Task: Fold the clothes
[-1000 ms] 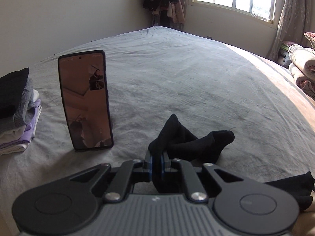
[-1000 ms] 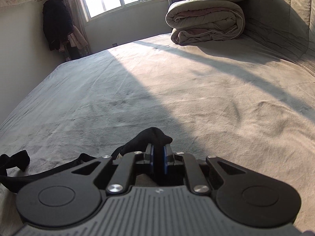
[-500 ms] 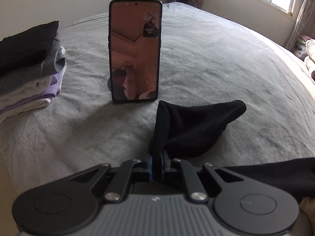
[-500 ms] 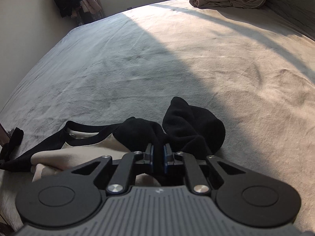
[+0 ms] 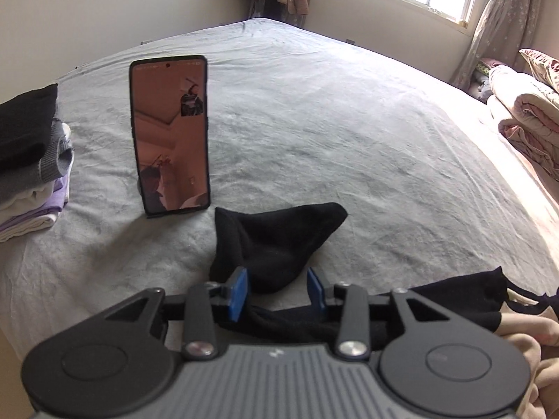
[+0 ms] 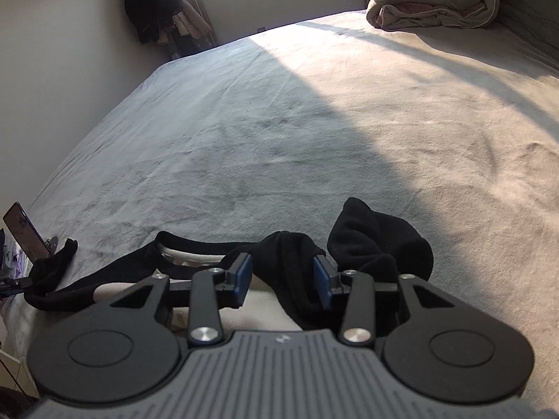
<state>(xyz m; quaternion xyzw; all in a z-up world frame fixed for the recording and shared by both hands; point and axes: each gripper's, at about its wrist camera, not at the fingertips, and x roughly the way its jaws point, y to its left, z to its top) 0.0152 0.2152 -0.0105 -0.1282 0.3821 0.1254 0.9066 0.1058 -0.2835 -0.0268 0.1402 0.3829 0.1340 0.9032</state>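
Left wrist view: a stack of folded clothes (image 5: 29,160) lies at the bed's (image 5: 332,132) left edge, and the left claw (image 5: 277,291) is spread over a black sleeve (image 5: 279,241). Right wrist view: the black-and-cream top (image 6: 216,262) lies spread but unfolded near the bed's front edge, right claw (image 6: 283,277) spread over it; judged, this garment remains to fold.

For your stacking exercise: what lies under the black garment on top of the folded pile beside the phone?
Under the black garment: a grey knit, then white and lilac folds. How many pieces, and what lies beneath them, is covered.
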